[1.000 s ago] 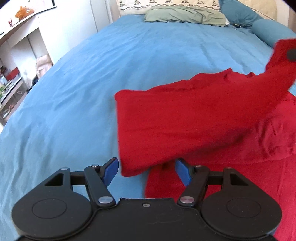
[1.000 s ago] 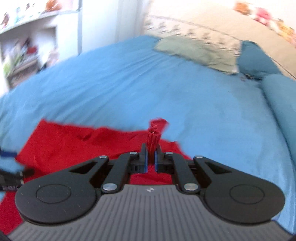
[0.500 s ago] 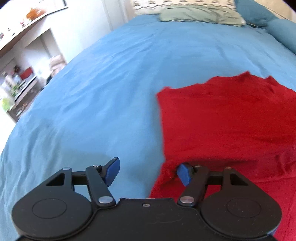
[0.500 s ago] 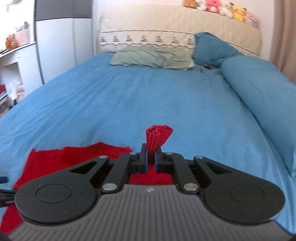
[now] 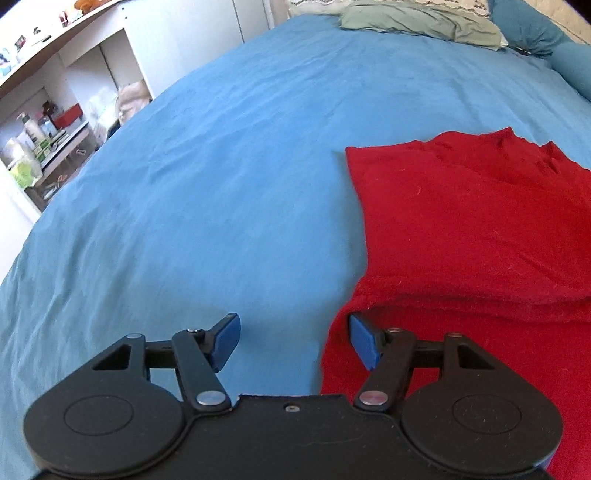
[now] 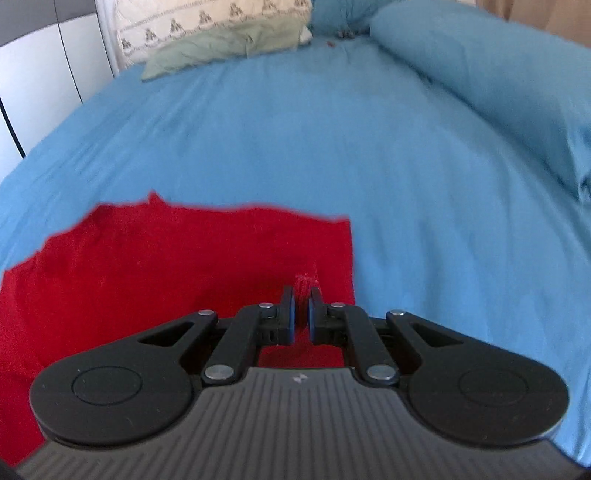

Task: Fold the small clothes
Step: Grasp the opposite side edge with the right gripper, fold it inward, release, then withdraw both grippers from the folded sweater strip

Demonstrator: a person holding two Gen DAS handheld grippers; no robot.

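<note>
A red garment (image 5: 472,229) lies on the blue bed sheet (image 5: 221,166), with a folded layer lying flat over its lower part. My left gripper (image 5: 293,341) is open and empty, low over the sheet at the garment's left edge; its right finger pad (image 5: 364,345) is over the red cloth. In the right wrist view the garment (image 6: 166,266) spreads left of center. My right gripper (image 6: 301,312) is shut on a pinch of the red cloth near the garment's right edge, low over the bed.
A green pillow (image 5: 417,18) and patterned pillow (image 6: 207,26) lie at the head of the bed. A long blue bolster (image 6: 498,85) runs along the right side. White shelves with clutter (image 5: 40,122) stand left of the bed.
My right gripper carried the held cloth across and down; the lifted layer now lies flat on the garment. My left gripper stayed open and shifted slightly left.
</note>
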